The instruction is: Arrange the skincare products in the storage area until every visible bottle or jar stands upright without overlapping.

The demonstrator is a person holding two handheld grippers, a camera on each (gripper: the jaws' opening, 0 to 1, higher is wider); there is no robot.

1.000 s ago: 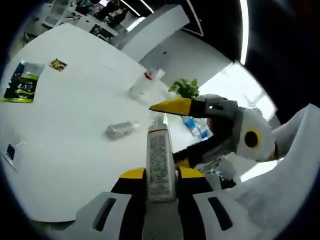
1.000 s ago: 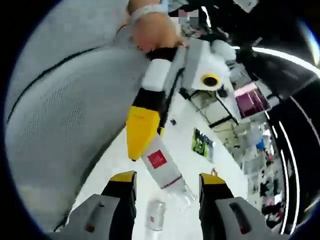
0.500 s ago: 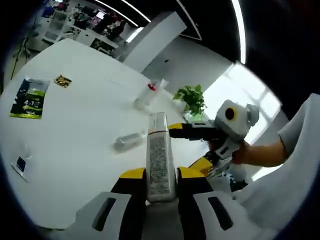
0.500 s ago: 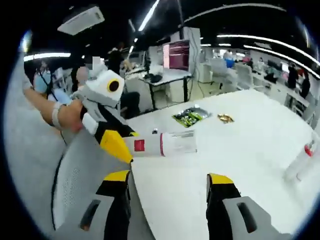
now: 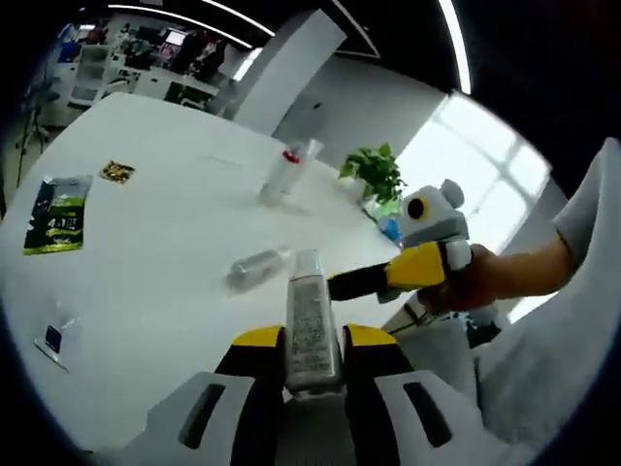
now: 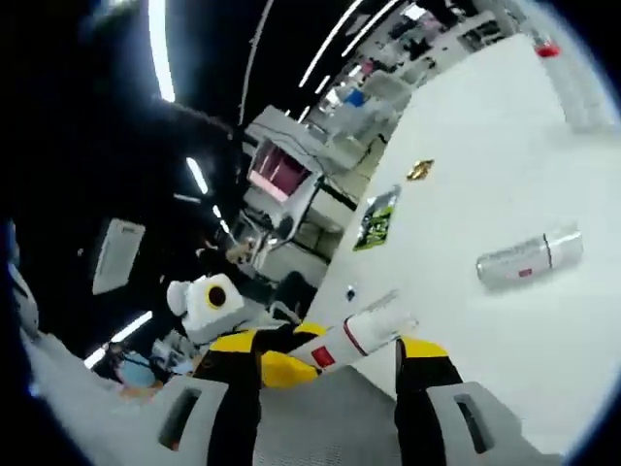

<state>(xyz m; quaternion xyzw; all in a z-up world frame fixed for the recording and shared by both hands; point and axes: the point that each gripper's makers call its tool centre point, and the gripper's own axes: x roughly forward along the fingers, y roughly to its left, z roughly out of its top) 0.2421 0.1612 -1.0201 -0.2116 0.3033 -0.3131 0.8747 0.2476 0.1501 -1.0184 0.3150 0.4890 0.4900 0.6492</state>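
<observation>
An open-plan office or lab: a wide white table, a white square pillar, long ceiling light strips, a far monitor glowing pink among crowded desks, a potted plant beside bright windows.

White table, white pillar, bright window, potted plant beside it, dark ceiling with strip lights, desks and pink screen behind.
</observation>
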